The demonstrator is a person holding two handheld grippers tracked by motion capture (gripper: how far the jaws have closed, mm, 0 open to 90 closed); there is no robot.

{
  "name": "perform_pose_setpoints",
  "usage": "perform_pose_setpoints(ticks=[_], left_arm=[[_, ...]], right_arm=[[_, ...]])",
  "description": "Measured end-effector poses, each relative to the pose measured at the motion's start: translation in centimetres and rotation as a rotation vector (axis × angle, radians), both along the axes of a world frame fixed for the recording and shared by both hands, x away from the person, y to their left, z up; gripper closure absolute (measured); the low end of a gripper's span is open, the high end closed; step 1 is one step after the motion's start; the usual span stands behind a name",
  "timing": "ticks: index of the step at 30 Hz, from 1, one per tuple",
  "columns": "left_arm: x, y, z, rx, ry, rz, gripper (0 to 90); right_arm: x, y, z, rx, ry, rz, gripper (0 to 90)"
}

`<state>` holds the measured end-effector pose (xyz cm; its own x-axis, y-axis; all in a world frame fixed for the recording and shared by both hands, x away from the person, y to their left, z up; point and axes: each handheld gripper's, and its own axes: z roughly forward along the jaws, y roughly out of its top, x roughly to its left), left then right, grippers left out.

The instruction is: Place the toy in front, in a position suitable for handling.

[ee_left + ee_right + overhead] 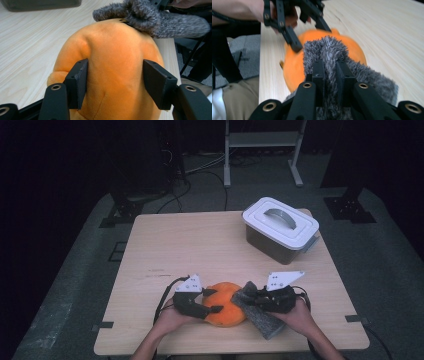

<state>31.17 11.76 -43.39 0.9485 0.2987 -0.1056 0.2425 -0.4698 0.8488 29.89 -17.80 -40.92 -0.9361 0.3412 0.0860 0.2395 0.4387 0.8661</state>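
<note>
An orange plush toy lies near the front edge of the wooden table. My left gripper comes at it from the left. In the left gripper view its two pads press into the sides of the plush. My right gripper is shut on a grey fuzzy cloth, whose pile bulges up between the jaws. The cloth lies against the right side of the plush and drapes over its far end.
A box with a white lid and grey handle stands at the back right of the table. Bare tabletop lies between it and the hands. Cables and a metal stand sit on the floor beyond the table.
</note>
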Motion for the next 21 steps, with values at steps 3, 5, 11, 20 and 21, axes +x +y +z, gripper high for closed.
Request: perform_pose_setpoints(ticks=[3,5,11,20,21], left_arm=[[-0.2,-0.1,0.1,0.013,-0.009,-0.004,37.6],[-0.2,0.1,0.2,0.016,-0.014,-0.014,37.1],[-0.6,0.0,0.5,0.018,-0.030,-0.038,36.9],[-1.7,-1.3,0.8,0.051,-0.103,-0.073,37.3],[-1.8,-1.4,0.8,0.057,-0.111,-0.077,37.3]], right_arm=[[0.1,0.4,0.1,0.013,-0.003,0.010,78.0],[0.2,0.6,-0.1,0.008,-0.003,0.011,78.1],[1.0,-1.5,-1.4,-0.008,0.043,-0.044,78.2],[1.1,0.2,0.1,0.002,0.017,-0.033,78.2],[1.6,1.2,0.4,0.008,0.011,-0.025,78.1]])
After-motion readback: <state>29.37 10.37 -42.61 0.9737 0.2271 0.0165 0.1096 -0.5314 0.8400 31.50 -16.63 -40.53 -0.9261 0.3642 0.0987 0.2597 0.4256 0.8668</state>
